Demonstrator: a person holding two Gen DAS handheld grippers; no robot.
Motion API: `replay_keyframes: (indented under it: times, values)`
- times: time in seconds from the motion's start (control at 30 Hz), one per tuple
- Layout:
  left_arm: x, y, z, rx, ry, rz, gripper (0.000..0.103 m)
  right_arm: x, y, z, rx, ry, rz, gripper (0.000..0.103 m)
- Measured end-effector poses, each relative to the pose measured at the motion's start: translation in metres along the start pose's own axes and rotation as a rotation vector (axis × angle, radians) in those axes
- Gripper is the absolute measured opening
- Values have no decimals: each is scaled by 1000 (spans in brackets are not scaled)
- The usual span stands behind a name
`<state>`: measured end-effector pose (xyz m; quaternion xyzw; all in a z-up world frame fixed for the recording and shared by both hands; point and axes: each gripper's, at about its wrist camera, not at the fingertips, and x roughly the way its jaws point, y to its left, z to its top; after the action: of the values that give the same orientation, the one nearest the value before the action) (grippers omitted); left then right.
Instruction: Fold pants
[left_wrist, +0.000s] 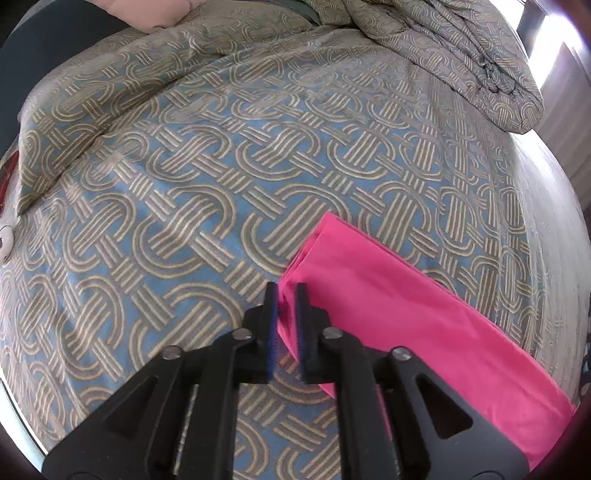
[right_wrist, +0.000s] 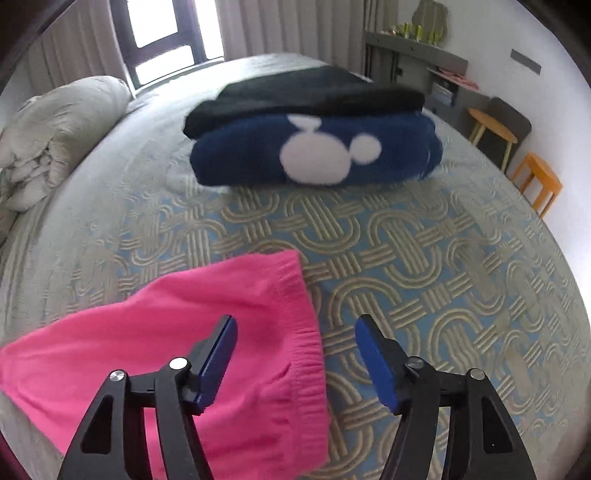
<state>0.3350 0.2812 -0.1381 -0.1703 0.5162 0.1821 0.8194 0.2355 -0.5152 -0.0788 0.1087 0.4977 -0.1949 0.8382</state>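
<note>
The pink pants (left_wrist: 406, 314) lie long across the bed (left_wrist: 184, 221), their leg end maybe still pinched by the left gripper (left_wrist: 286, 295), their waistband under the wide-open right gripper (right_wrist: 295, 332).

Left wrist cam: rides on left gripper (left_wrist: 286, 291), tilted steeply down, close over bed w/ blue-and-tan interlocking-loop patterned bedspread (left_wrist: 207, 177); faces toward rumpled end of the cover and a bright window at far right. Right wrist cam: on right gripper (right_wrist: 295, 325), also angled down, close, facing across bed toward folded navy blanket w/ white blobs (right_wrist: 317, 151), curtains, window. Shared betw. views: same bedspread plus bright pink fabric pants (left_wrist: 406, 306) (right_wrist: 221, 295), opposite ends.
</note>
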Motion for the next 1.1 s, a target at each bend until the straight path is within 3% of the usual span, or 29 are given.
replay_keyframes:
  times: [0.03, 0.1, 0.2, 0.27, 0.3, 0.4, 0.6, 0.77, 0.83, 0.9, 1.03, 1.07, 1.1]
  values:
    - [4, 0, 0, -5, 10, 1, 29, 4, -2, 1, 4, 13, -29, 69]
    - [13, 5, 0, -27, 38, -1, 38, 14, -5, 5, 23, 36, -65, 69]
    - [20, 15, -3, -88, 45, -41, 38, 1, 26, 4, 37, 1, -68, 69]
    - [21, 18, -2, -119, 43, -81, 29, -7, 57, -2, -12, -28, -20, 69]
    - [21, 17, -2, -120, 45, -103, 9, -14, 75, -4, -48, -37, 11, 69]
    - [15, 7, -1, -93, 23, -81, 7, -29, 146, -16, -196, -46, 143, 69]
    - [-3, 0, 0, -47, -39, -69, 6, -27, 321, -54, -464, 83, 473, 68]
    - [-3, 14, 5, -52, -45, -84, 4, -8, 429, -89, -532, 230, 640, 68]
    - [-2, 15, 5, -46, -53, -72, 2, 3, 459, -103, -568, 257, 631, 63]
    - [2, 21, 3, -50, -50, -69, 2, 13, 477, -117, -617, 278, 566, 50]
    - [8, 41, -4, -118, 6, -152, 3, 9, 487, -129, -697, 219, 469, 47]
    - [9, 45, -7, -138, 15, -174, 5, 6, 487, -129, -703, 214, 469, 47]
    - [9, 48, -11, -149, 26, -203, 17, 1, 485, -129, -699, 216, 490, 46]
